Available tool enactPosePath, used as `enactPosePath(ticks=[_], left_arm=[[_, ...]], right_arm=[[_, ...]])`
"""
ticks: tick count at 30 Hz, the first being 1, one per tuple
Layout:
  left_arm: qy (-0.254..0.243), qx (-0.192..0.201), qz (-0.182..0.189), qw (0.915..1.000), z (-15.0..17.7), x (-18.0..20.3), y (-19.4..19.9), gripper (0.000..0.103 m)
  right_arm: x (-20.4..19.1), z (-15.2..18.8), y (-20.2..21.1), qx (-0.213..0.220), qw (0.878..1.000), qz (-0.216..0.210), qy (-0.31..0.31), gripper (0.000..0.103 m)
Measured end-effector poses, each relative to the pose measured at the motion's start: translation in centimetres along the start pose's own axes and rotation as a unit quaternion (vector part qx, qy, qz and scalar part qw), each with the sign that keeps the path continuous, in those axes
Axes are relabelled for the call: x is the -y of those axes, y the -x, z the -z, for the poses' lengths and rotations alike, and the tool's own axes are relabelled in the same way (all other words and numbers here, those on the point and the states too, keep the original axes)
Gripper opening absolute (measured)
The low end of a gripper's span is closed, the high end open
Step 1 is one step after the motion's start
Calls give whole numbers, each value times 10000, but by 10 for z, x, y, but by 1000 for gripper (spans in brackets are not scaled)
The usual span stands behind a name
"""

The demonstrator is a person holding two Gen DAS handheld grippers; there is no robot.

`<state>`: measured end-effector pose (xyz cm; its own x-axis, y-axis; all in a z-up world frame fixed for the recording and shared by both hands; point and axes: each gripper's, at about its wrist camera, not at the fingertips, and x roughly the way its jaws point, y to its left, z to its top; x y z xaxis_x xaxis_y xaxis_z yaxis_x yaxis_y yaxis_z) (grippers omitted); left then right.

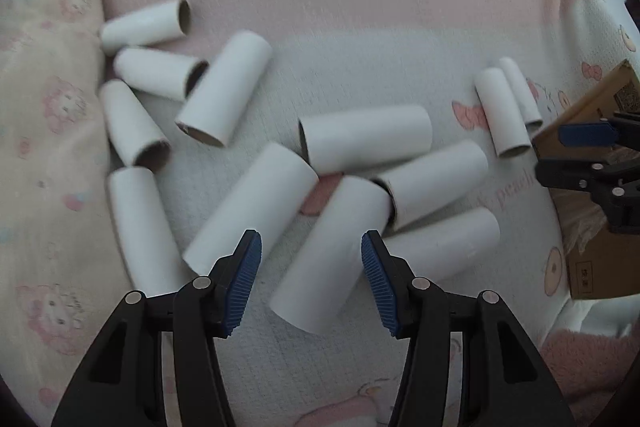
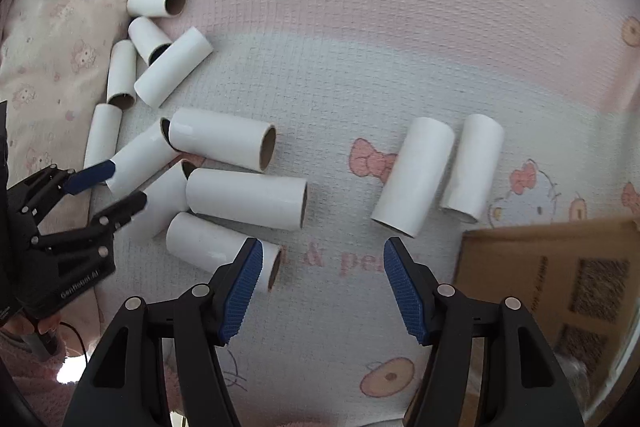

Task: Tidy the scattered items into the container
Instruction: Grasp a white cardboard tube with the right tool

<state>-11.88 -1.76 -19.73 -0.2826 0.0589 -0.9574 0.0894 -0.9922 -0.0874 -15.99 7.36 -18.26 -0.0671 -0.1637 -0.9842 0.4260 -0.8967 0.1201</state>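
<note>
White cardboard tubes lie scattered on a pink-and-white quilted play mat (image 2: 360,67) printed with cats and peaches; none is in the container yet. Most form a loose heap at the mat's left side, against a pale folded cloth bundle (image 1: 44,87), several overlapping or touching end to side. Two more, a pair of white tubes (image 2: 436,171), rest side by side and well apart from the heap, near the brown cardboard box (image 2: 560,279) that evidently serves as the container.

Left hand-held gripper (image 1: 311,275): its blue ribbed pads stand apart, straddling the nearest white tube (image 1: 332,255) of the heap without visibly pressing on it. The tube's long axis runs roughly along the fingers, so the pads would close across its width, a sensible hold for a light, hollow cylinder that could crush or roll.

Right hand-held gripper (image 2: 323,287): also spread wide and holding nothing, poised above bare mat between the heap and the pair, beside the box's near corner. Its position suggests readiness to take the pair, the shortest carry to the box.

Judged stage: the start of collection, with a first grasp being lined up by the left side. Neighbouring tubes touching the chosen one may shift when it is lifted.
</note>
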Motion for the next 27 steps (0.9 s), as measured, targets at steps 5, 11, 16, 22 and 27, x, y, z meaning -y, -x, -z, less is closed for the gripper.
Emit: enactPosePath(ticks=[5,11,16,22,27], left_arm=[[200,-240,303,9991,-4,-8,-14,56],[215,-416,749,9961,-9,-13,-21,56],[497,-536,1105,9912,-8,-24,-25,57],[654,-534,1215,9890,-7,-27,-29,57],[889,-648,1252,9860,-14,-32,-42,57]], right_arm=[[-7,-9,-24,-373,9990,124,232,61],[-29,-15,-40,-403,9941,375,933,61],[-58,-21,-54,-351,9787,704,1897,61],[-72,-29,-75,-614,9693,545,2319,73],[-64,-42,-84,-722,9759,485,2004,73]])
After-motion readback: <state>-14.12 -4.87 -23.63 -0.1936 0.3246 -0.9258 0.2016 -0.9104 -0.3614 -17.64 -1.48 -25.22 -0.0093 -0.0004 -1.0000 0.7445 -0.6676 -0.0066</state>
